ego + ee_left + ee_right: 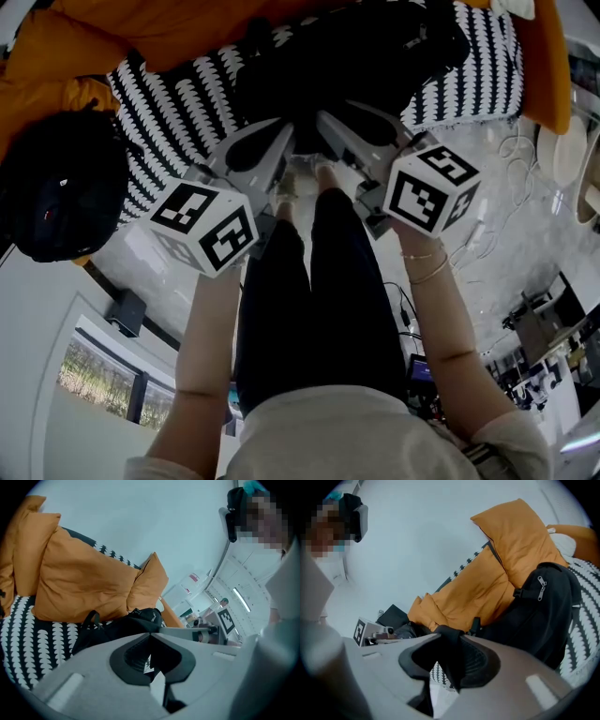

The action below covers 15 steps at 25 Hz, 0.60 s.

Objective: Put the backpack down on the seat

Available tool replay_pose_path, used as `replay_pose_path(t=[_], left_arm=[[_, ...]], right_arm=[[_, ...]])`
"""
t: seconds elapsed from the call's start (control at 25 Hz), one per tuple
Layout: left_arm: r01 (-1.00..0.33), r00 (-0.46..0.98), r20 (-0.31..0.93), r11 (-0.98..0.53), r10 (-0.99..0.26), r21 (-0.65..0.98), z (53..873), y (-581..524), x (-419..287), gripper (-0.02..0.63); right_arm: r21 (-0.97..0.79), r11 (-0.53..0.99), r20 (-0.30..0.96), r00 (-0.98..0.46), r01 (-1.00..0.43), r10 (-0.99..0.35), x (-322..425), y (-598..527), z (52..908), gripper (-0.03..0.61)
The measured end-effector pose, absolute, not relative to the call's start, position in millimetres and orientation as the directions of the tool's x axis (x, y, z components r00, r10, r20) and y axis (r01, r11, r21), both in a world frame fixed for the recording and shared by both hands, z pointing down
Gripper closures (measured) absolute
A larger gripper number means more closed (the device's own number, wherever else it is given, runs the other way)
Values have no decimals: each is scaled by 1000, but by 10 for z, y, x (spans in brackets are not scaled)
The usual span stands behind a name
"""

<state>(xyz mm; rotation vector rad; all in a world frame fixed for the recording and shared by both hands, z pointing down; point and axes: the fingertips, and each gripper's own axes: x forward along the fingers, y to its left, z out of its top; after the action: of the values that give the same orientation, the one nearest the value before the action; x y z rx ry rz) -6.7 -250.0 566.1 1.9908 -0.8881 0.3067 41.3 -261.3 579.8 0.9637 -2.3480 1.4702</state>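
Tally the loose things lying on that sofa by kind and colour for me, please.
Orange cushions: 3
Black bags: 2
Total: 5

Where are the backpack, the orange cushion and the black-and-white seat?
backpack (543, 620), right gripper view, black front below the zipper.
orange cushion (79, 583), left gripper view, middle of its front.
black-and-white seat (178, 112), head view, bare patterned cover left of the backpack.
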Motion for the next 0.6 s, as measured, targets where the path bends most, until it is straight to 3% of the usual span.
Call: replay_pose_path(t=[0.4, 0.6], left_arm=[[-687, 718, 529, -342, -452, 641, 5614, -2521, -49, 607], [-690, 716, 527, -351, -458, 633, 5554, -2535, -81, 607]], right_arm=[[-670, 278, 549, -712, -688, -438, 646, -2579, 5871, 430], [-683, 295, 514, -727, -668, -455, 666, -2575, 5726, 425]])
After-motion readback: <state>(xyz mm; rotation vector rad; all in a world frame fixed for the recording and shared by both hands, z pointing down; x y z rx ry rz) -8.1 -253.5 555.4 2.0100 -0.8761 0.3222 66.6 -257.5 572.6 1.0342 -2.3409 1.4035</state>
